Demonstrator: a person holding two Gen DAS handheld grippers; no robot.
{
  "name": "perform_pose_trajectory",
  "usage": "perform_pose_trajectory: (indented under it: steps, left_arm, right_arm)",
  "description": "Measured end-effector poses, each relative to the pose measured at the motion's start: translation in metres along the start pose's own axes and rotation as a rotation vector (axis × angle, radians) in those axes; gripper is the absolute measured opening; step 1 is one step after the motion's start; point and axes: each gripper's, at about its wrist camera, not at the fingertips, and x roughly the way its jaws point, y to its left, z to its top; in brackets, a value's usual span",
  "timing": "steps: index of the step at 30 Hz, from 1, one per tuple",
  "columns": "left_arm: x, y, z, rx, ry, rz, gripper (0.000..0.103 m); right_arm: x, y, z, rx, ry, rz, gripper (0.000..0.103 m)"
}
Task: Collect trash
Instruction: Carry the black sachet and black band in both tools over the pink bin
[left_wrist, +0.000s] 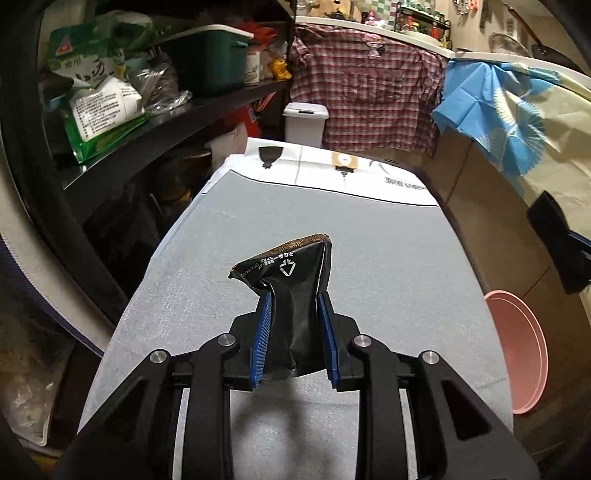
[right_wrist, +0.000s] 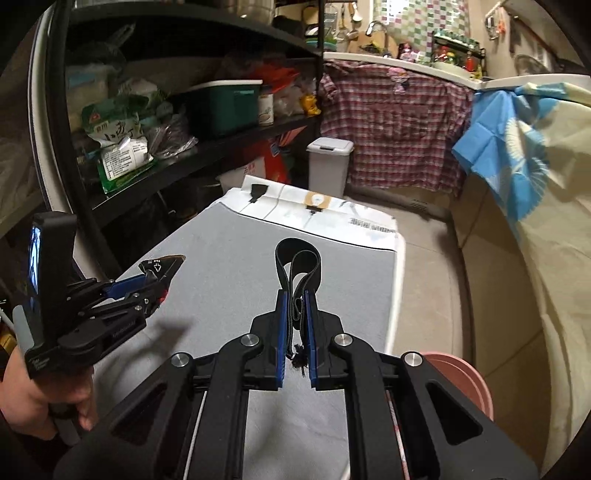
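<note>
Crumpled black wrapper (left_wrist: 291, 295) pinched in left tool (left_wrist: 294, 301); right tool (right_wrist: 294, 299) clamps looped black strap (right_wrist: 297, 269).

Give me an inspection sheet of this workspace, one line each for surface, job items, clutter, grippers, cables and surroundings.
Surface: grey padded board, printed white sheet at far end.
Job's things: black wrapper and black elastic strap, both held above the board.
Clutter: nothing seen on the board.
Grippers: left gripper shut on wrapper; right gripper shut on strap.
Cables: nothing seen.
Surroundings: lidded bin, pink basin, stocked shelves, plaid shirt.
</note>
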Motion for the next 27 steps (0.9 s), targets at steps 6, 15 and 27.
perform_pose_trajectory:
  steps: [6, 15, 27]
  left_arm:
    - [-0.013, -0.015, -0.001, 0.011, -0.002, -0.041, 0.025]
    - [-0.023, -0.05, -0.002, 0.056, -0.009, -0.096, 0.025]
    - [-0.018, -0.102, -0.004, 0.118, 0.008, -0.156, 0.025]
  right_arm:
    - [-0.027, -0.025, -0.016, 0.046, -0.027, -0.064, 0.01]
    - [-0.032, -0.069, -0.046, 0.153, -0.015, -0.151, 0.01]
    - [-0.037, -0.109, -0.065, 0.232, -0.005, -0.22, 0.01]
